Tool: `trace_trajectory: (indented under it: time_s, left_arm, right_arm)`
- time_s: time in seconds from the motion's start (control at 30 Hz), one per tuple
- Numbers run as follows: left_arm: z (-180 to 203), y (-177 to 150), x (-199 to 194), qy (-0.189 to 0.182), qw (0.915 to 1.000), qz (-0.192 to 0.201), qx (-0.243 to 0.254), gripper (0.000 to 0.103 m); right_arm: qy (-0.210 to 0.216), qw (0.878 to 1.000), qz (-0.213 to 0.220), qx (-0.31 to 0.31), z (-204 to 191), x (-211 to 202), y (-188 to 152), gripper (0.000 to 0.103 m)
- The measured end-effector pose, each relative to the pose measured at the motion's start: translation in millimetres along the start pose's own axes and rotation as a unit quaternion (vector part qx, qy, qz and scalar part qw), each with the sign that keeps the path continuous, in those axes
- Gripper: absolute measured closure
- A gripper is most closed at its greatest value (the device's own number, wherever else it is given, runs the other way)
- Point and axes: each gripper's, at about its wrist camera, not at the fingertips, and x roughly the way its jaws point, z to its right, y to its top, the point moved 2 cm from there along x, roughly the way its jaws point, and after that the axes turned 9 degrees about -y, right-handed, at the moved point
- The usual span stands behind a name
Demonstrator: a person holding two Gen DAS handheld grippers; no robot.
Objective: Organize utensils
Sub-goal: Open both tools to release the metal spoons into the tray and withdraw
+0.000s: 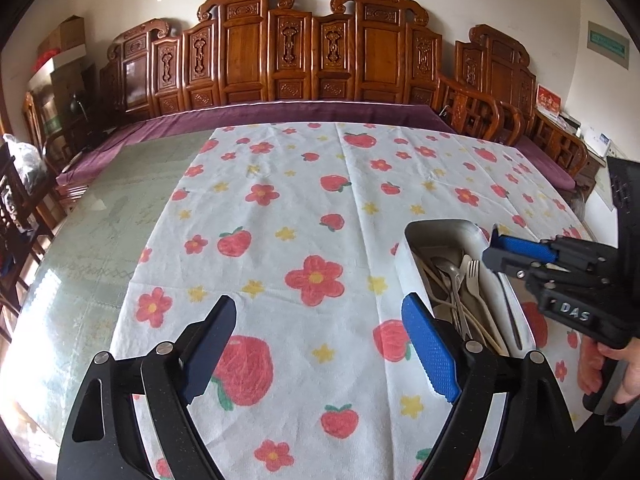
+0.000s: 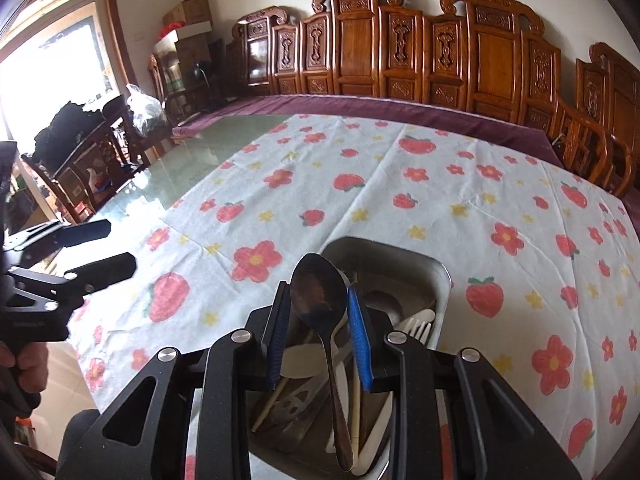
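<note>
One surface [image 1: 100, 220] under a flowered cloth [image 1: 304, 208]; on it, your metal tray [image 2: 436, 276] of cutlery. Your left claw [image 1: 320, 344] gapes wide, empty, above the cloth. Your right claw [image 2: 318, 336] grips a steel spoon [image 2: 320, 296] over the tray.

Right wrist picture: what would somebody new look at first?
Probably the big metal spoon, standing between the blue jaws of the right gripper, right above a metal tray full of spoons and forks. After that, the white tablecloth with red flowers and strawberries, and the carved wooden bench along the far wall.
</note>
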Motion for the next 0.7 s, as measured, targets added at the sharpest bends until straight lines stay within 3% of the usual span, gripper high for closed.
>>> trace_trajectory:
  time_s: [0.5, 0.7]
  left_arm:
    - [28.3, -2.9, 8.5, -0.027, 0.9996, 0.000, 0.009, 0.022]
    - [30.7, -6.0, 16.5, -0.026, 0.9995, -0.006, 0.013, 0.021]
  right_arm:
    - [-0.031, 0.998, -0.051, 0.026, 25.8, 53.4, -1.3, 0.072]
    - [-0.015, 0.998, -0.061, 0.018, 16.9, 63.2, 1.5, 0.072]
